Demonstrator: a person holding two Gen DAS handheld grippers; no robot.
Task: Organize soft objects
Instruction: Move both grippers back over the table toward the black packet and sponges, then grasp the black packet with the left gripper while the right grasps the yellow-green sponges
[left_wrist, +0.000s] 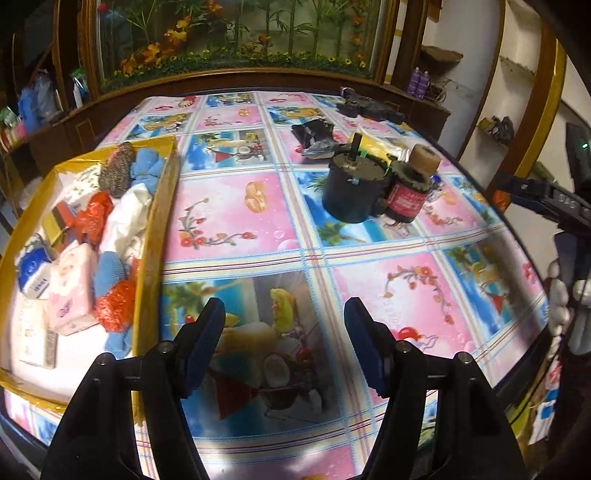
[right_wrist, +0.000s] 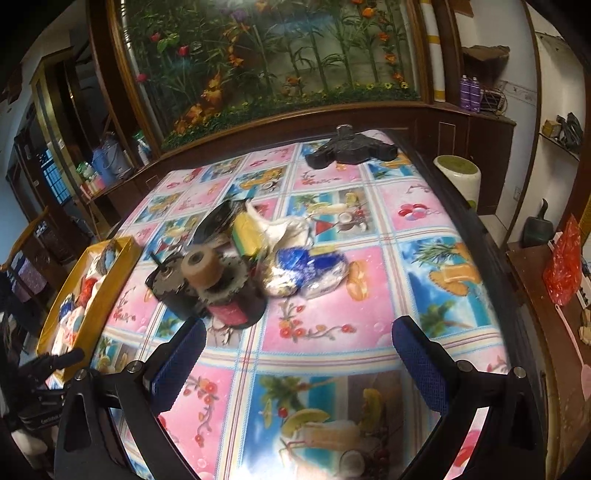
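The left gripper (left_wrist: 284, 343) stands with jaws wide apart and nothing between them, above the patterned tablecloth (left_wrist: 229, 221) just right of the yellow box (left_wrist: 162, 206). The right gripper (right_wrist: 299, 354) is likewise spread wide and holds nothing, well to the right of the box (right_wrist: 122, 273) and on the near side of the clutter at mid-table. The box already contains soft items: a white cloth (left_wrist: 129, 218), blue cloths (left_wrist: 147, 166), red mesh pieces (left_wrist: 94, 214), a metallic scouring pad (left_wrist: 118, 170), a pink wrapped pack (left_wrist: 72, 291) and a blue-and-white pack (left_wrist: 33, 269). To the right of the box, well apart from it, stand two dark cylindrical motors (left_wrist: 351, 188), one topped with a tan roll (right_wrist: 201, 267). Beyond these, farther from the box, lie a yellow sponge (right_wrist: 245, 234), a black wrapper (right_wrist: 218, 221), a pale bag (right_wrist: 288, 229) and a blue foil packet (right_wrist: 303, 271). A black object (right_wrist: 351, 149) lies at the table's far edge.
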